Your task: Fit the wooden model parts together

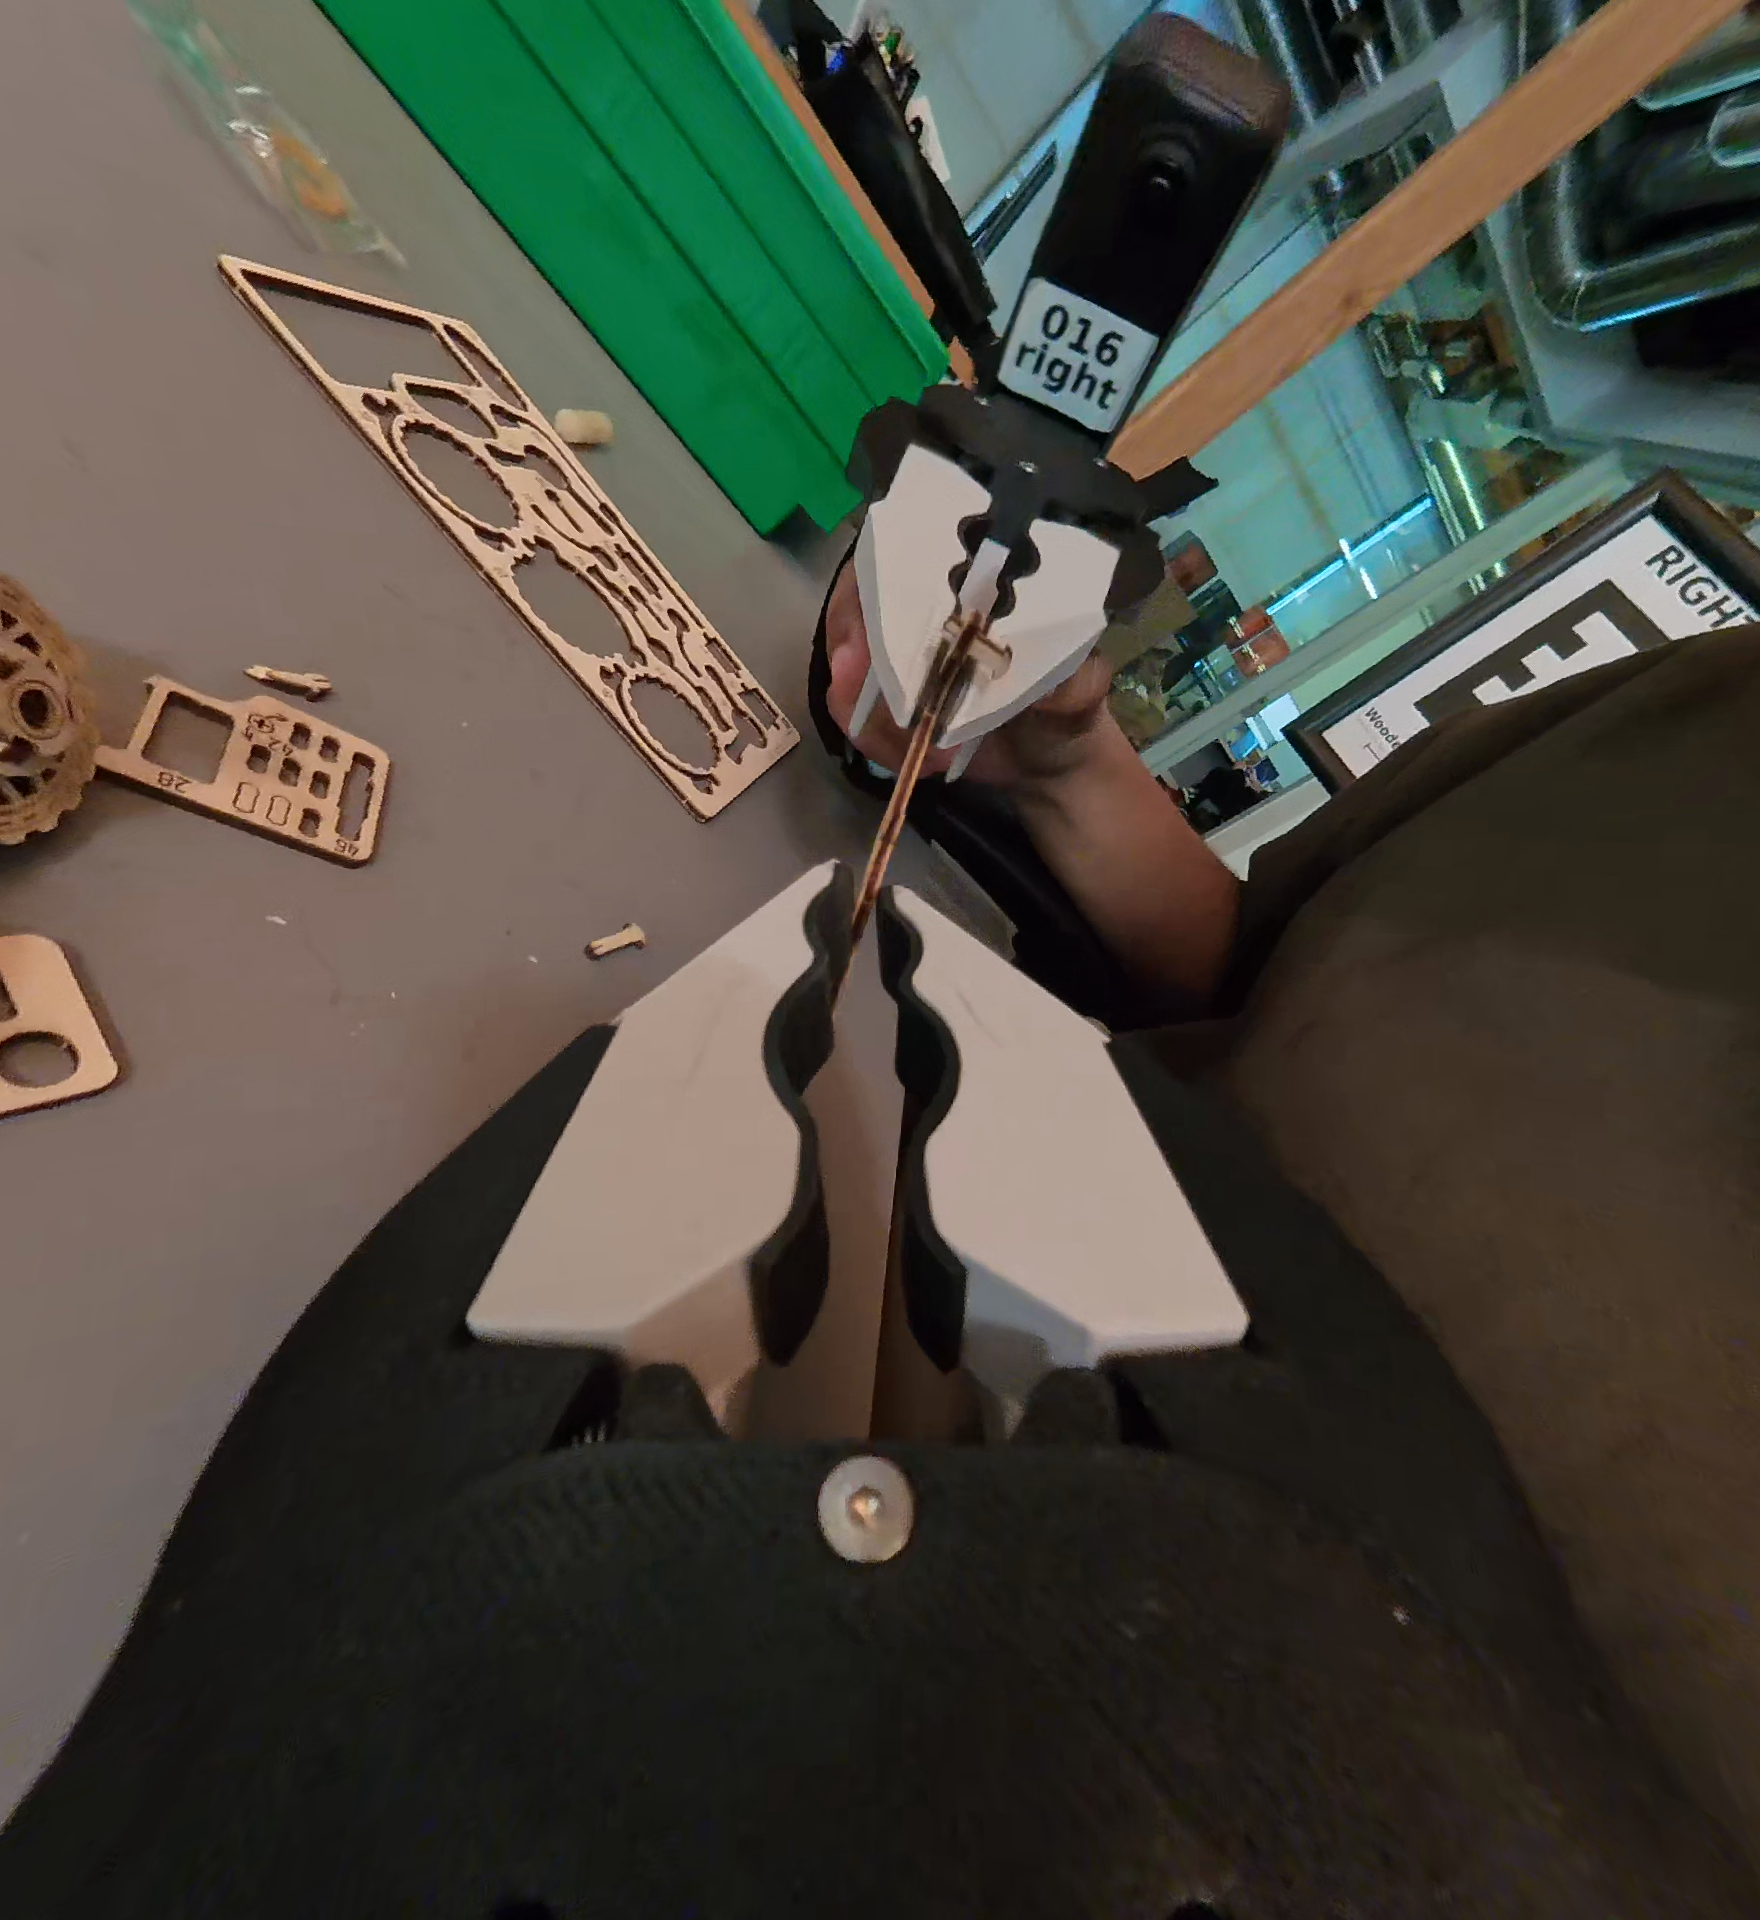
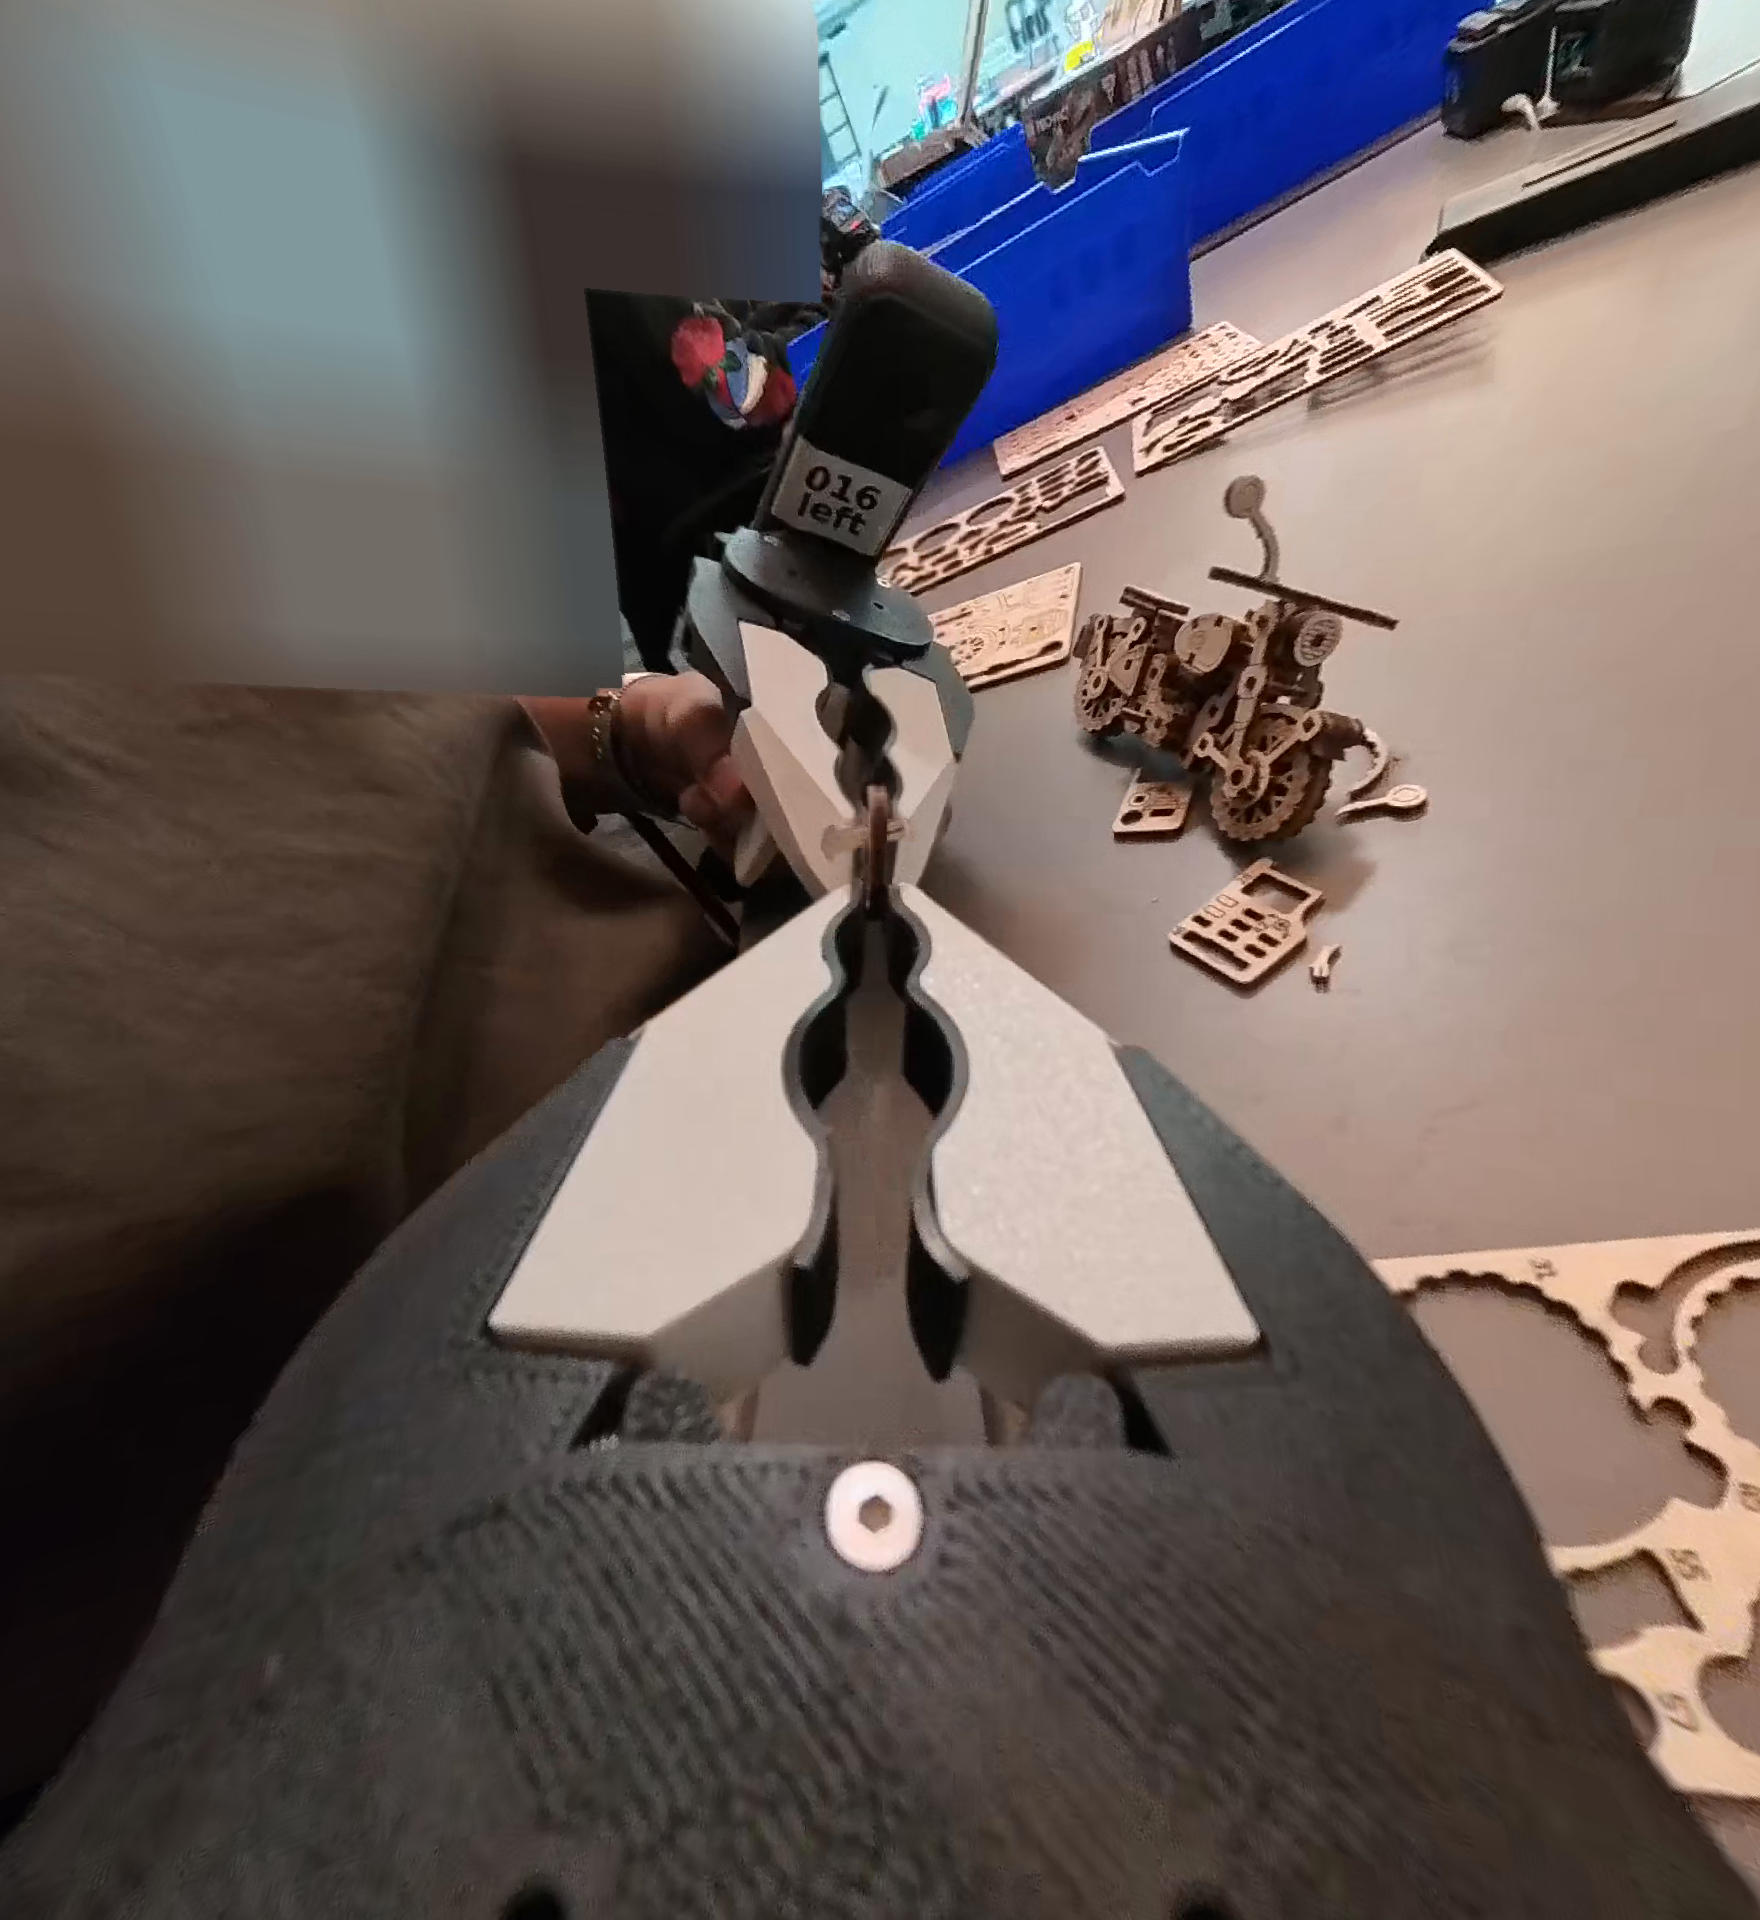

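Observation:
Both grippers meet above the table's near edge, nose to nose, on one thin flat wooden part (image 1: pixel 902 800), seen edge-on. My left gripper (image 1: pixel 860 904) is shut on its near end. My right gripper (image 1: pixel 915 740) is shut on its far end, where a small pale peg (image 1: pixel 990 651) crosses the part. In the right wrist view my right gripper (image 2: pixel 871 906) pinches the part (image 2: pixel 874 883), the peg (image 2: pixel 834 840) sticks out sideways, and the left gripper (image 2: pixel 860 816) grips just beyond. A part-built wooden motorcycle-like model (image 2: pixel 1229 686) stands on the grey table (image 2: pixel 1582 831).
Punched-out wooden sheets (image 1: pixel 543 540) and small frets (image 1: pixel 263 769) lie on the table, with a loose peg (image 1: pixel 614 940). Another sheet (image 2: pixel 1478 1455) lies below my right gripper. A green bin (image 1: pixel 668 229) and a blue bin (image 2: pixel 1063 270) stand behind. A person's brown clothing (image 1: pixel 1530 1039) is close. Both grippers' tips are close together, under 4 cm apart.

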